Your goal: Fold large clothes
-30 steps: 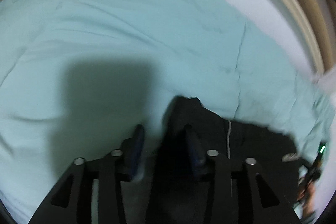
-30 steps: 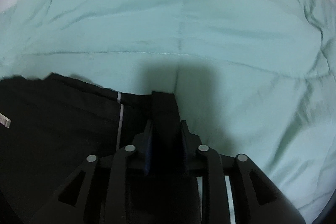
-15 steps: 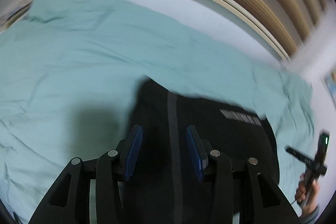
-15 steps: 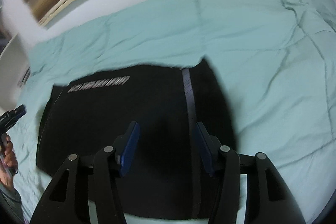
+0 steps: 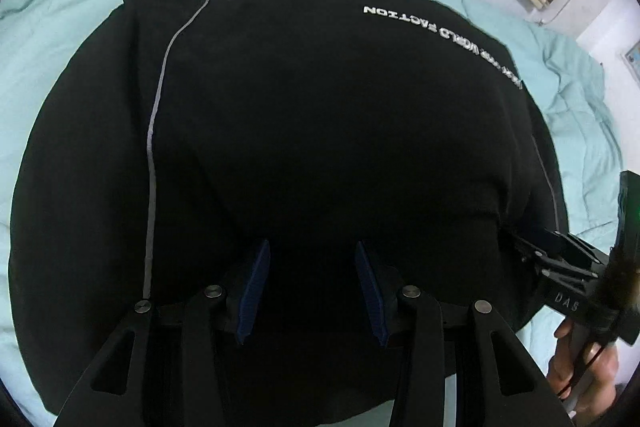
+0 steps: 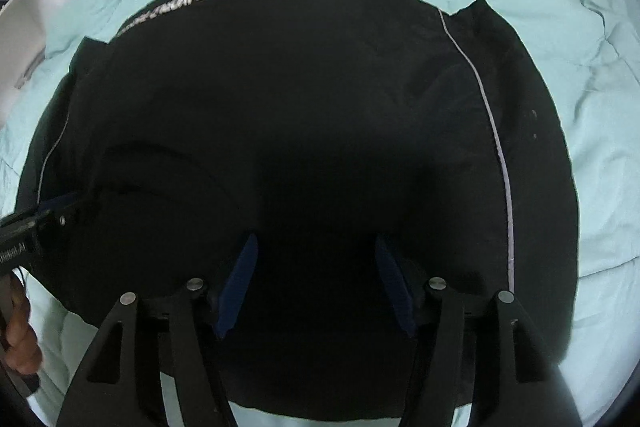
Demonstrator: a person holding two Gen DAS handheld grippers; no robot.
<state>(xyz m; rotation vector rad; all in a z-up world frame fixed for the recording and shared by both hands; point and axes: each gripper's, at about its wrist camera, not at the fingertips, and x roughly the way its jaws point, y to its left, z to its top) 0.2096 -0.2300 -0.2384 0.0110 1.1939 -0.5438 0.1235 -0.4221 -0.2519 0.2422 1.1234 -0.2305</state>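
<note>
1. I have the black garment (image 5: 320,131) spread flat on the mint duvet (image 5: 60,27), both claws over its near edge.
2. My left gripper (image 5: 312,291) stands apart, grasping nothing; my right gripper (image 6: 316,283) has just been opening, with no cloth pinched.
3. To fold cleanly, I would nip the near corners evenly, keeping both grey piping lines (image 5: 154,131) parallel.
4. The white print (image 5: 440,31) appears upside down: "WORLD FACTION" legible, the rest blurred.

Both wrist views steep-down, close, sharing black garment (image 5: 320,127).
</note>
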